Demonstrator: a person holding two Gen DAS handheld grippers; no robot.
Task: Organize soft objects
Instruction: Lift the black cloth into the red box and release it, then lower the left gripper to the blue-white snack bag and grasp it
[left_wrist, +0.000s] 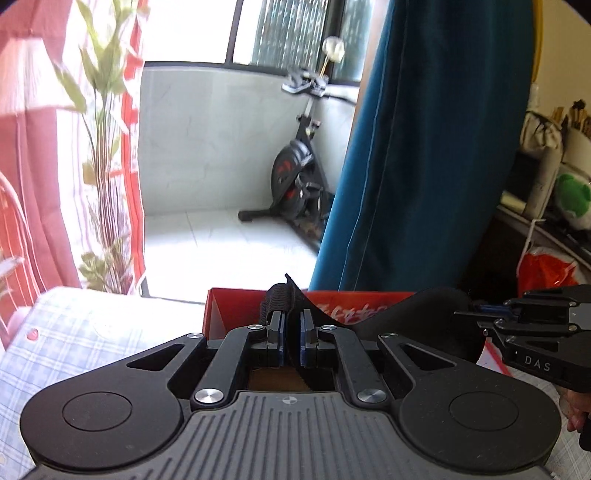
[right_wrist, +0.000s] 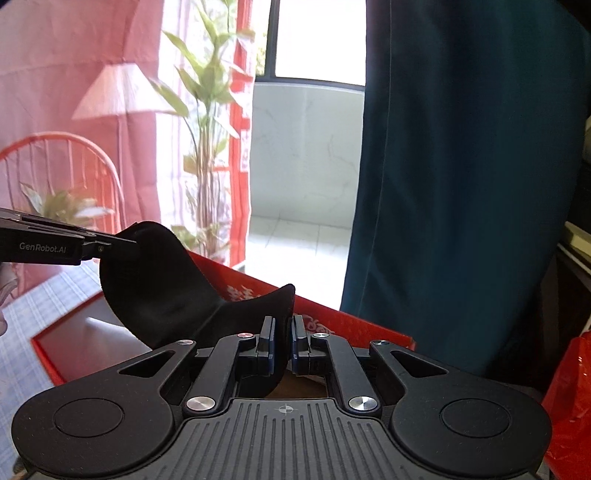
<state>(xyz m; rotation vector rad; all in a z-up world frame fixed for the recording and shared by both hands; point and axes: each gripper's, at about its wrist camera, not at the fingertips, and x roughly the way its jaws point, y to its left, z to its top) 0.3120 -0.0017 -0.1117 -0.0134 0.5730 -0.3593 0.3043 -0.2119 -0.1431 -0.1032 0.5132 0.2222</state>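
A black soft fabric piece (right_wrist: 159, 280) is stretched between both grippers, hanging in a curve over an open red box (right_wrist: 354, 325). In the left wrist view my left gripper (left_wrist: 291, 332) is shut on one edge of the black fabric (left_wrist: 424, 314), with a ribbed band poking up past the fingertips. My right gripper (left_wrist: 471, 314) comes in from the right, clamped on the other end. The right wrist view shows my right gripper (right_wrist: 283, 339) shut on a fabric corner, while my left gripper (right_wrist: 127, 243) pinches the far end at the left. The red box (left_wrist: 229, 310) lies just beyond and below.
The box rests on a blue plaid tablecloth (left_wrist: 74, 332). A teal curtain (left_wrist: 424, 147) hangs behind it, with an exercise bike (left_wrist: 299, 173) on the balcony. A leafy plant (right_wrist: 207, 129) and red chair (right_wrist: 74, 166) stand left. A red bag (left_wrist: 543, 273) and green plush (left_wrist: 572, 195) sit right.
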